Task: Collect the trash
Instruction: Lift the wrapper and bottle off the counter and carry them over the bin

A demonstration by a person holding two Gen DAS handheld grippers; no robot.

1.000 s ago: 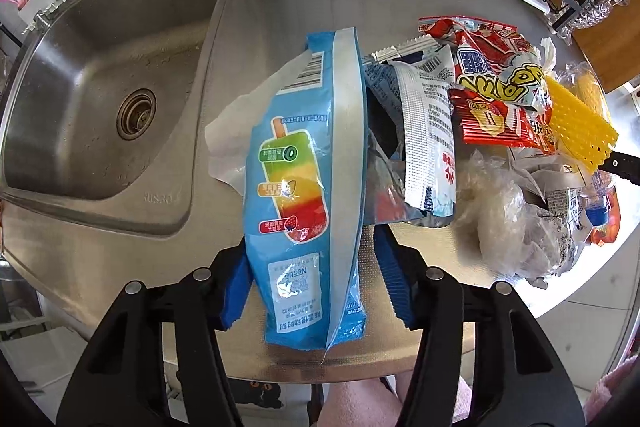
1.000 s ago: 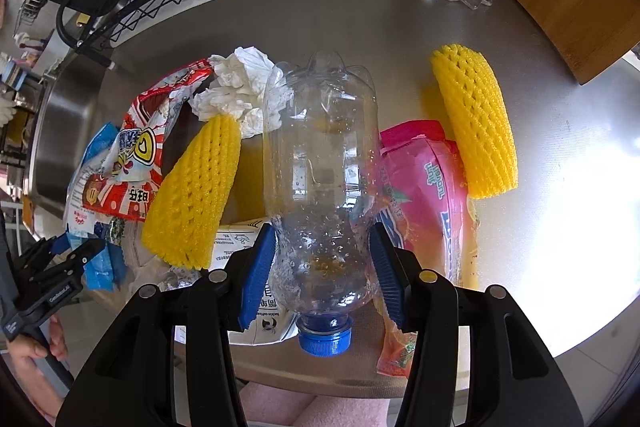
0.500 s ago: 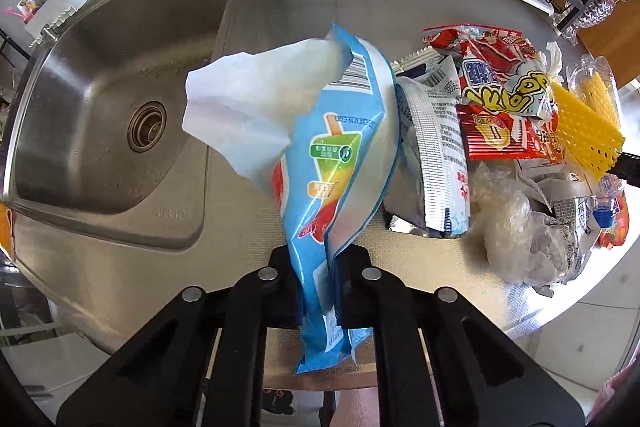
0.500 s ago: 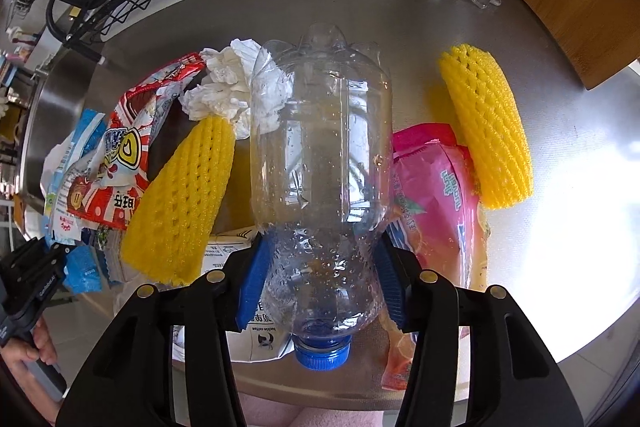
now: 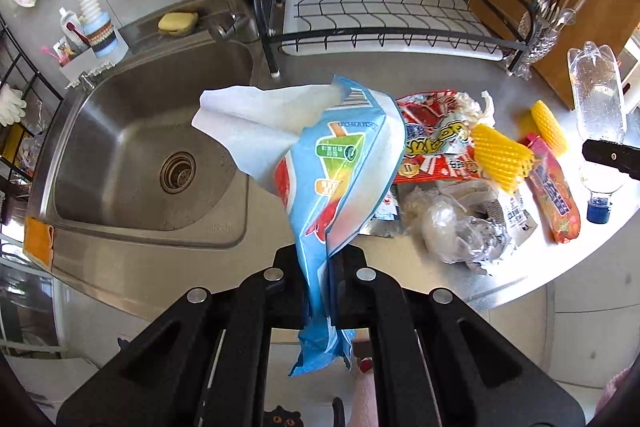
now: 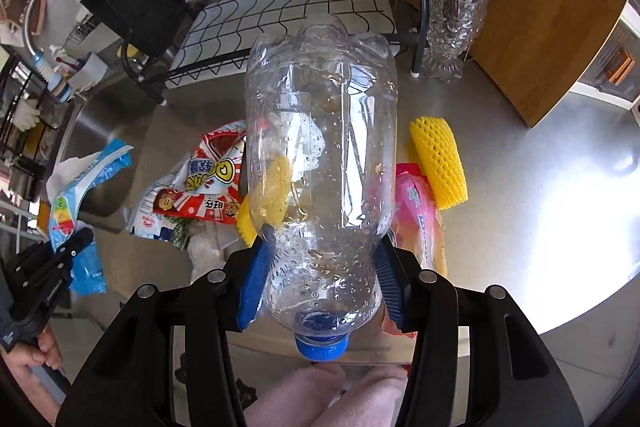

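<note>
Both my grippers have risen off the surface (image 5: 472,75), open air beneath. Left gripper (image 5: 320,267): jaws just clamped tight on the blue wrapper (image 5: 340,179), which droops ahead of them. Right gripper (image 6: 322,267): jaws half-wide, gripping the bottle (image 6: 320,155), cap (image 6: 322,345) behind them.

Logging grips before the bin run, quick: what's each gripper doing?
Left gripper: shut on the blue wrapper.
Right gripper: shut on the bottle.
</note>
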